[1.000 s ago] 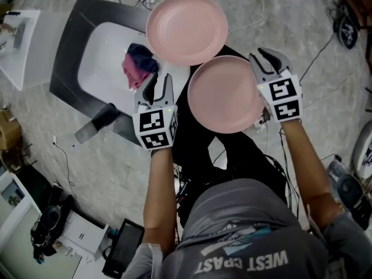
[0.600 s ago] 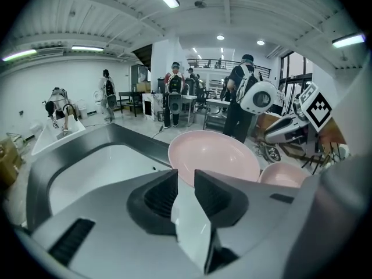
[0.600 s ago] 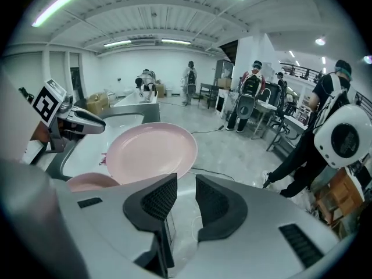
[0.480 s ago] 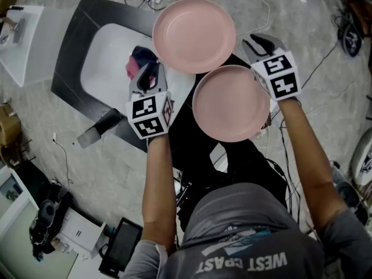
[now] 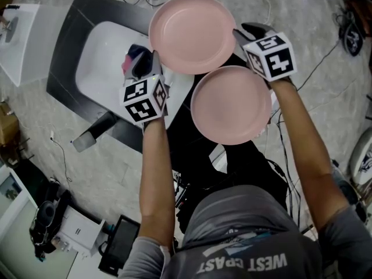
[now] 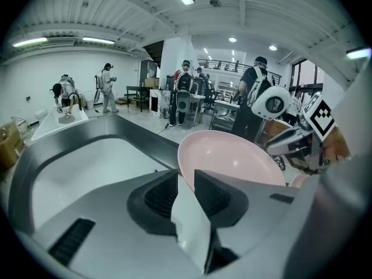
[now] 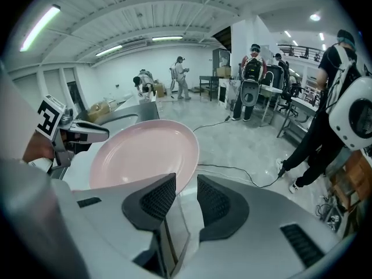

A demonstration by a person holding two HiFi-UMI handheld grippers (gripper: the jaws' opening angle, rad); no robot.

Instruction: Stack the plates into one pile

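Both grippers have moved up the head view since a second ago and now sit on either side of the far plate (image 5: pixel 192 34), so it's bracketed. That pink plate hangs over the right corner of the white-topped table (image 5: pixel 99 57), and its lower rim meets the top rim of the near plate (image 5: pixel 231 104), which sits over something black closer to the person. The left gripper (image 5: pixel 147 60) is at the far plate's lower-left rim; its jaws have just been closing but a gap still shows, with the rim right at the mouth and not pinched as far as I can see. The right gripper (image 5: pixel 249 32) is at the right rim, its jaws just opened a bit wider and spread around the edge without squeezing it. Pink and dark cloth (image 5: pixel 132 57) lies on the table just beside the left gripper
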